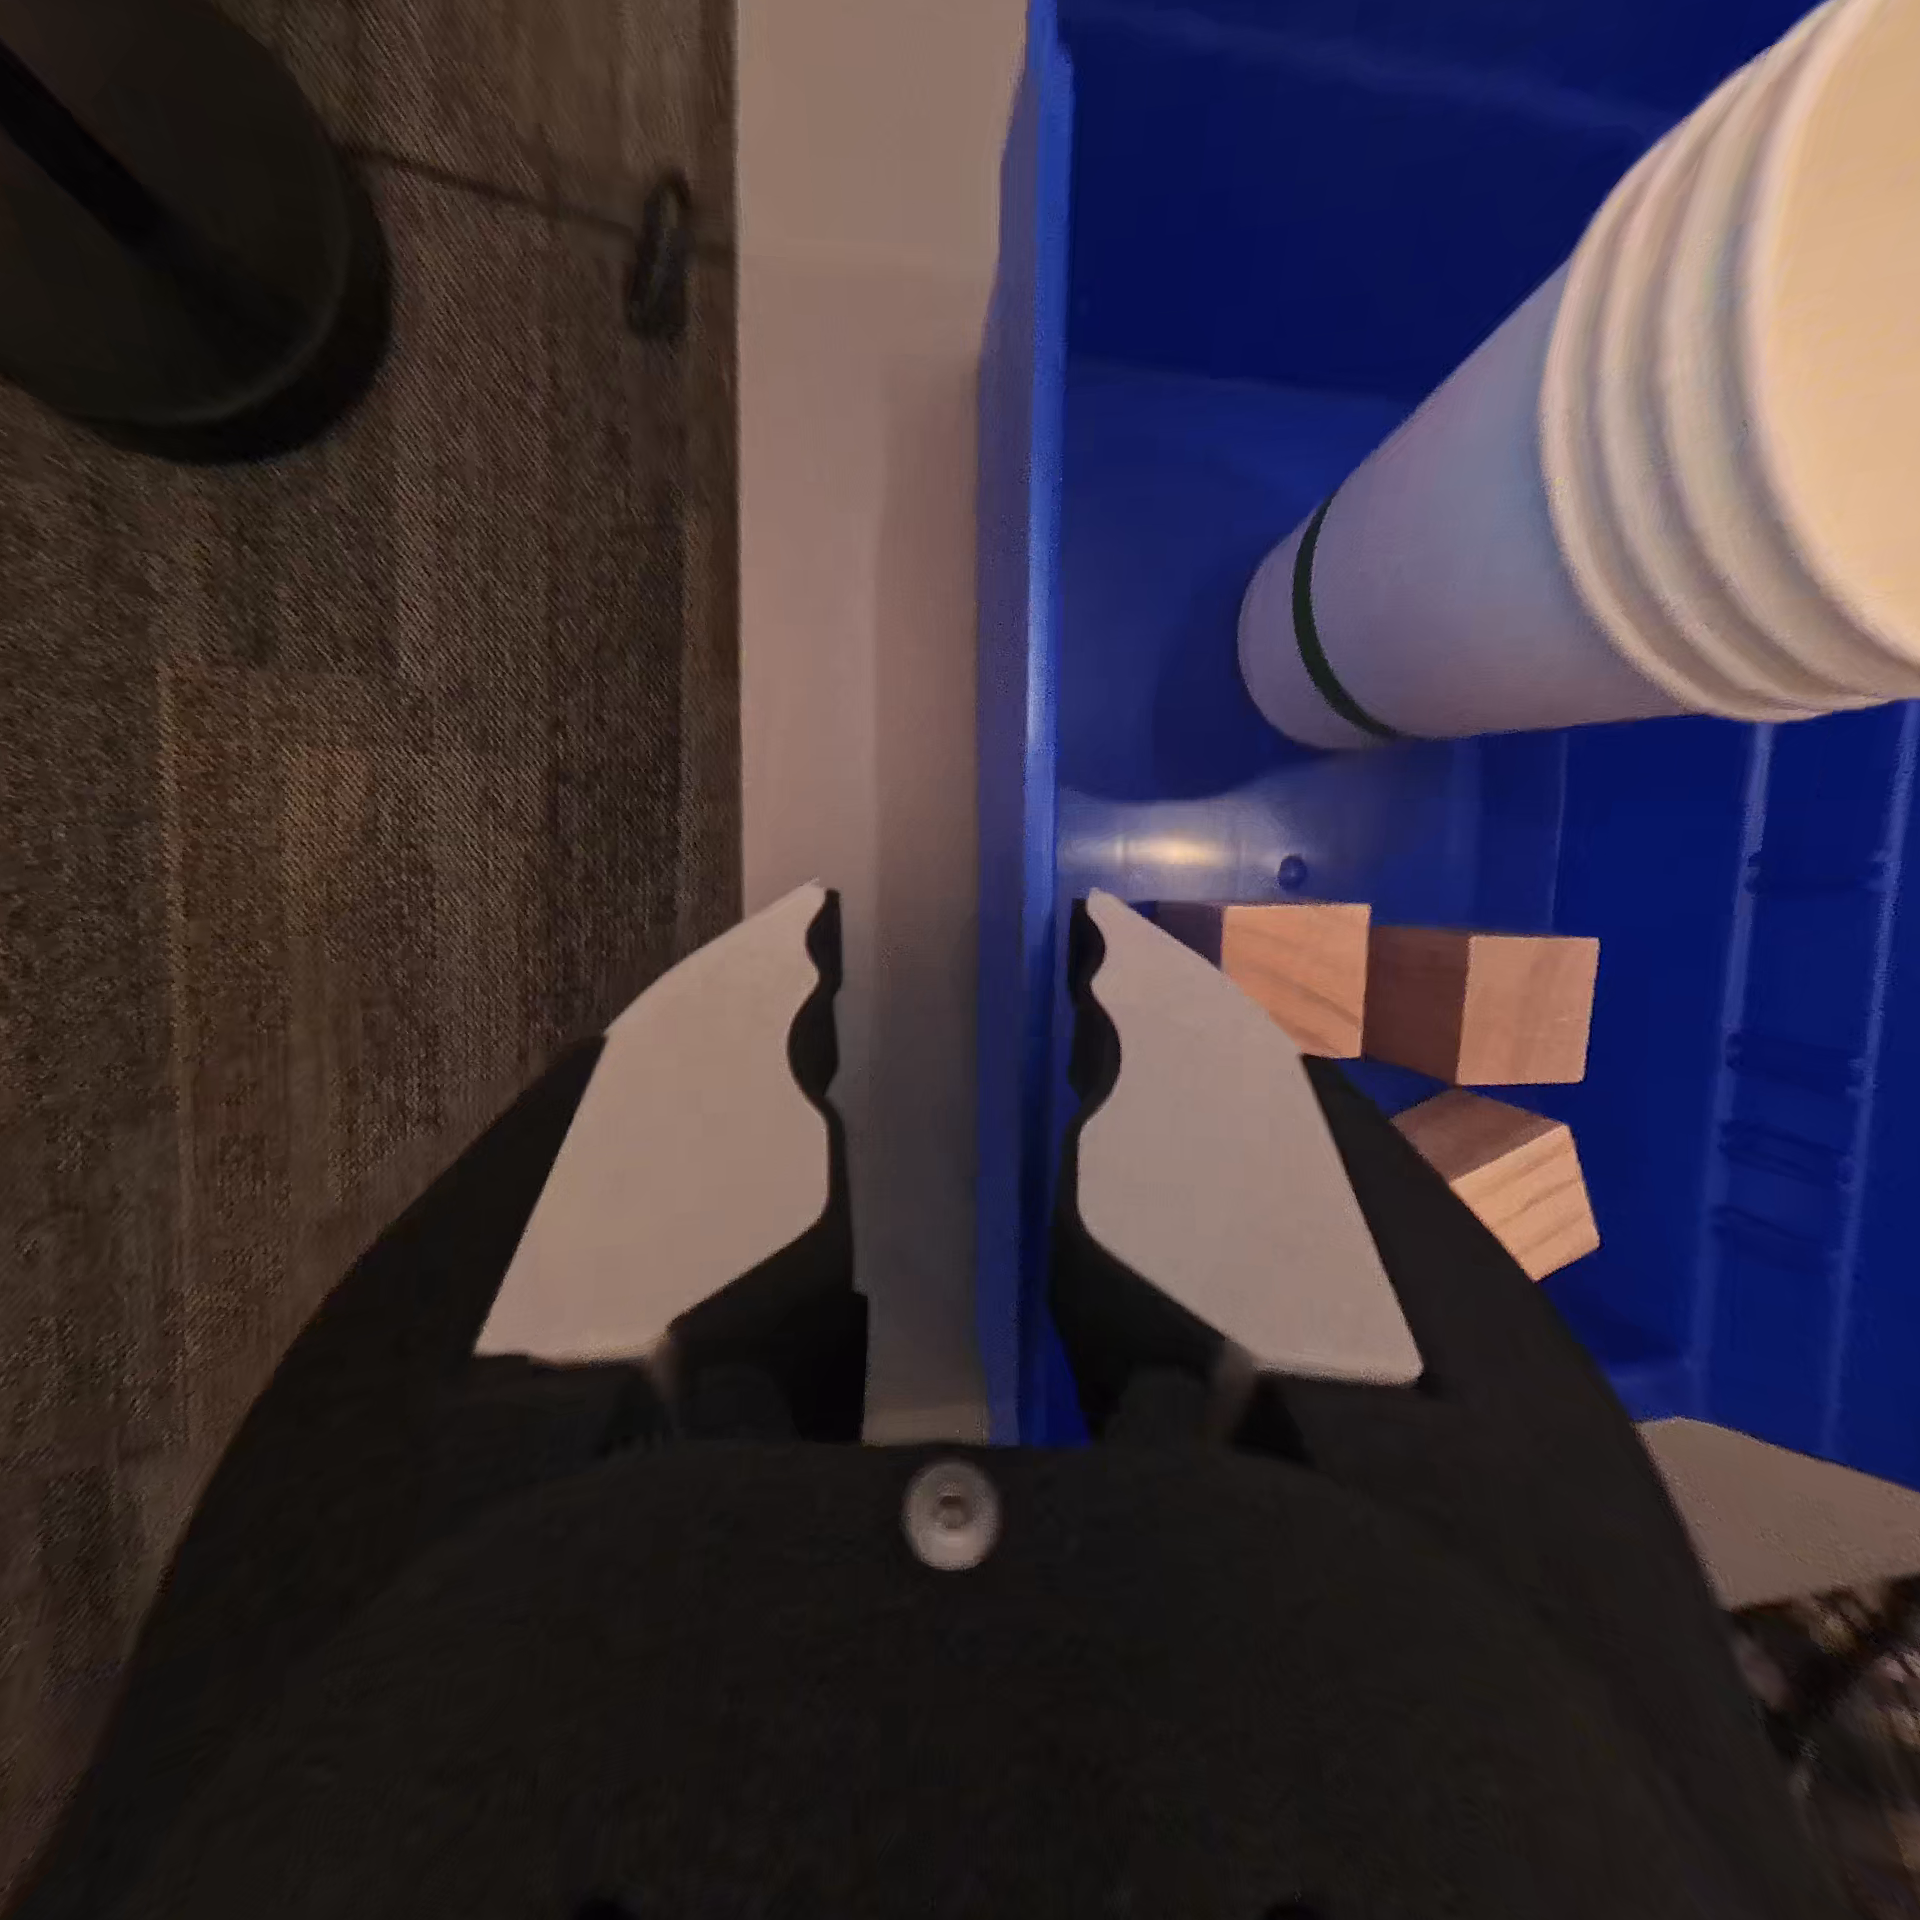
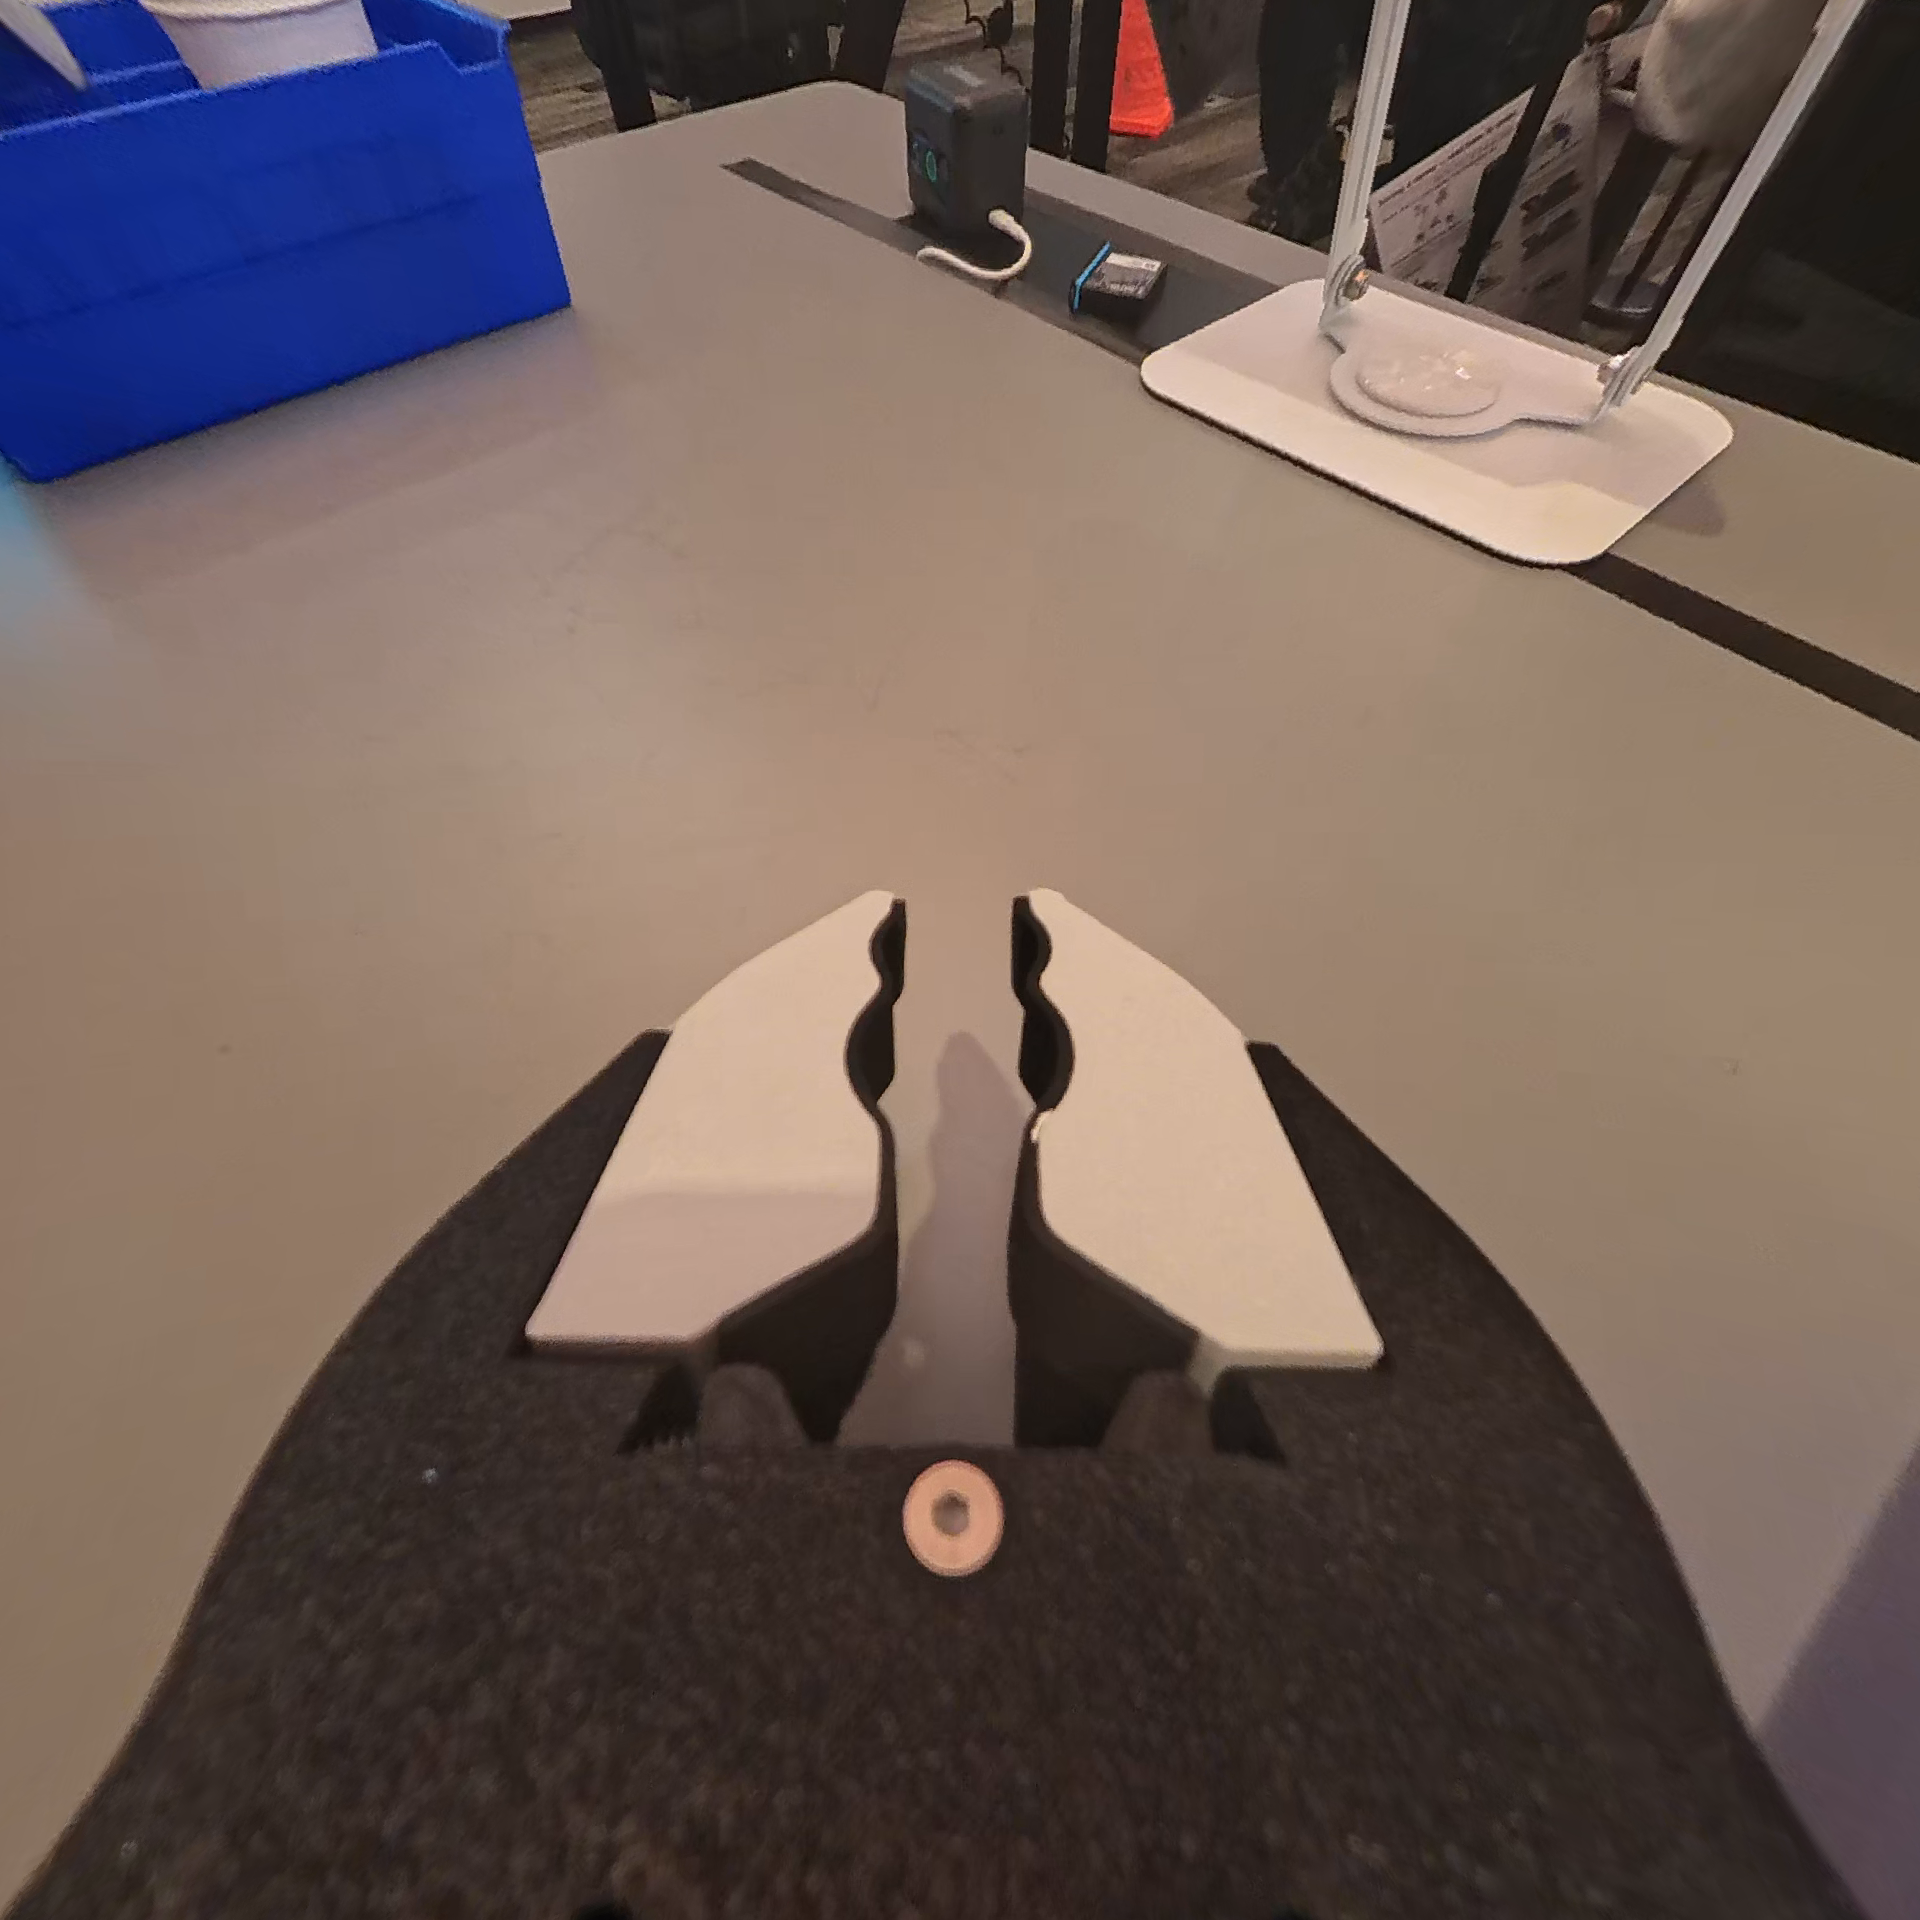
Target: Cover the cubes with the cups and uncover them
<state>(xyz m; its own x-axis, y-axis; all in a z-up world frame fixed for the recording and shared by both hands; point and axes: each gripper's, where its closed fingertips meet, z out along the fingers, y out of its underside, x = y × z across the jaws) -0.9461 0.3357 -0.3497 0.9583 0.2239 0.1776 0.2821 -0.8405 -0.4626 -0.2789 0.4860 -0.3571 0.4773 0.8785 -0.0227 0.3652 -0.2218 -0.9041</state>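
In the left wrist view my left gripper (image 1: 954, 914) is open and empty, pointing down over the left wall of a blue bin (image 1: 1023, 623). Its right finger (image 1: 1195, 1122) reaches inside the bin, the left finger outside. Three wooden cubes lie on the bin floor: one (image 1: 1299, 977) beside the right finger, one (image 1: 1507, 1008) to its right, one (image 1: 1507, 1184) nearer me. A stack of white paper cups (image 1: 1558, 499) stands in the bin. In the right wrist view my right gripper (image 2: 958, 906) is open and empty, low over the grey table. The blue bin (image 2: 260, 260) with the cups (image 2: 270, 42) stands far left.
The table edge and carpet floor (image 1: 312, 727) lie left of the bin, with a black chair base (image 1: 177, 260). On the grey table (image 2: 727, 623), a white lamp base (image 2: 1455, 447), a black device with cable (image 2: 961, 145) and a small battery (image 2: 1117, 281) sit at the back right.
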